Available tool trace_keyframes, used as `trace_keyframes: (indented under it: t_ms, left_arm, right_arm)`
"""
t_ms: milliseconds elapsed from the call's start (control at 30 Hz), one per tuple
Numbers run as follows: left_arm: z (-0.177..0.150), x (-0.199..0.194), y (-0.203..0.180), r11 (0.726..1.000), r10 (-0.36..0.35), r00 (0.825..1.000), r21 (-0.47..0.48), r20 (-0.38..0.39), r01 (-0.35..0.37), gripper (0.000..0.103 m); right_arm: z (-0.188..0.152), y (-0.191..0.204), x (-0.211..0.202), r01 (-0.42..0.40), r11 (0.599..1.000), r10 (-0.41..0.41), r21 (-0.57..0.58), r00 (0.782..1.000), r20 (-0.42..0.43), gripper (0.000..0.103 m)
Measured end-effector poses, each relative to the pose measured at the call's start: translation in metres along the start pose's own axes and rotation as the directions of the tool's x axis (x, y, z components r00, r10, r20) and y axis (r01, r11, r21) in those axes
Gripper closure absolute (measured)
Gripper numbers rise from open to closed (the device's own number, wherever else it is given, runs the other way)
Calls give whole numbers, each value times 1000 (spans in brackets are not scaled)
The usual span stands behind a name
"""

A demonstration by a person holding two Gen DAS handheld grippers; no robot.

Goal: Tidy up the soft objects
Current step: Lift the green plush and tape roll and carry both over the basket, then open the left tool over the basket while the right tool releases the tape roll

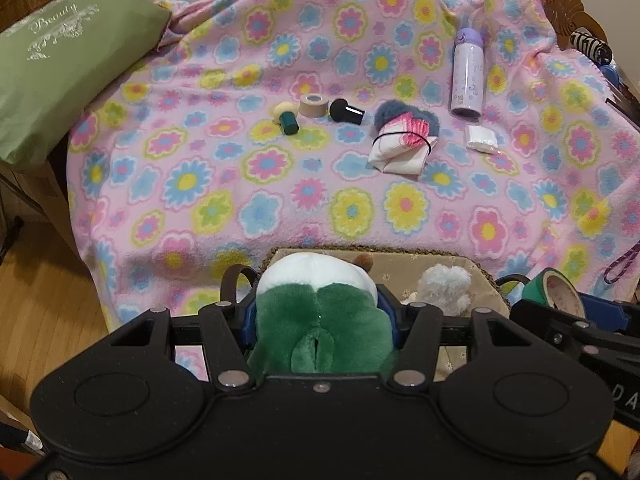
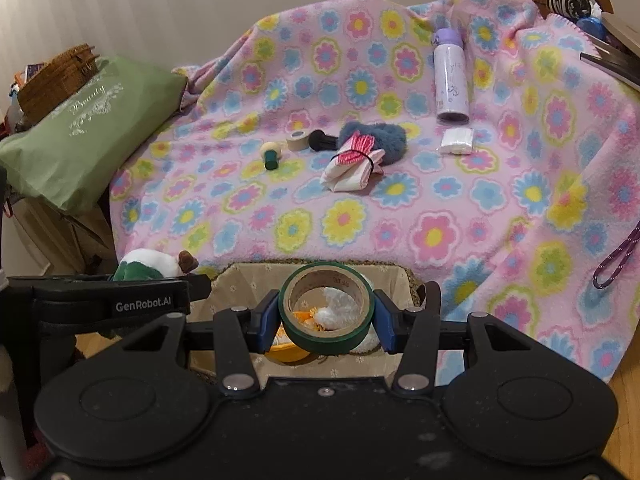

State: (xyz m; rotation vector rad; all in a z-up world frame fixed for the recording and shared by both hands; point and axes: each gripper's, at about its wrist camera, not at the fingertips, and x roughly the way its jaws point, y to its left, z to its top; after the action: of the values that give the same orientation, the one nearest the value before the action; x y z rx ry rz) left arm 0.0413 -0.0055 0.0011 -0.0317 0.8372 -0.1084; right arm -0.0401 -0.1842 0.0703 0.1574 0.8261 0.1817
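My left gripper (image 1: pixel 320 312) is shut on a green and white plush toy (image 1: pixel 320 320), held over the near left end of a lined basket (image 1: pixel 440 268). The toy also shows in the right wrist view (image 2: pixel 148 264). My right gripper (image 2: pixel 326 312) is shut on a green tape roll (image 2: pixel 326 340), held over the basket (image 2: pixel 248 280). A white fluffy toy (image 1: pixel 444 284) and an orange item (image 2: pixel 288 350) lie in the basket. On the flowered blanket (image 1: pixel 280 184) lie a blue-grey furry item (image 1: pixel 400 114) and a tied white-pink cloth bundle (image 1: pixel 400 144).
Also on the blanket: a lilac bottle (image 1: pixel 468 72), a white tissue pack (image 1: pixel 482 140), a black brush (image 1: pixel 346 112), a beige tape roll (image 1: pixel 312 106) and a green-handled puff (image 1: pixel 286 118). A green pillow (image 1: pixel 60 64) lies left. A purple cord (image 2: pixel 616 256) hangs right.
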Motion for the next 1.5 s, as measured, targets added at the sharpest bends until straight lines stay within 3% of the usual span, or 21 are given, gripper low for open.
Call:
trace_keyframes:
  t_ms: [233, 767, 1500]
  left_arm:
    - [-3, 14, 3, 1000, 2, 999, -9, -53, -2, 49]
    - [1, 20, 3, 1000, 18, 998, -2, -58, -18, 50]
    - [-2, 15, 3, 999, 35, 998, 13, -43, -34, 44]
  right_arm:
    - [0, -1, 7, 9, 1000, -9, 4, 999, -39, 55]
    - [0, 0, 20, 10, 1000, -10, 9, 995, -100, 54]
    - [-2, -3, 19, 15, 1000, -13, 20, 995, -96, 50]
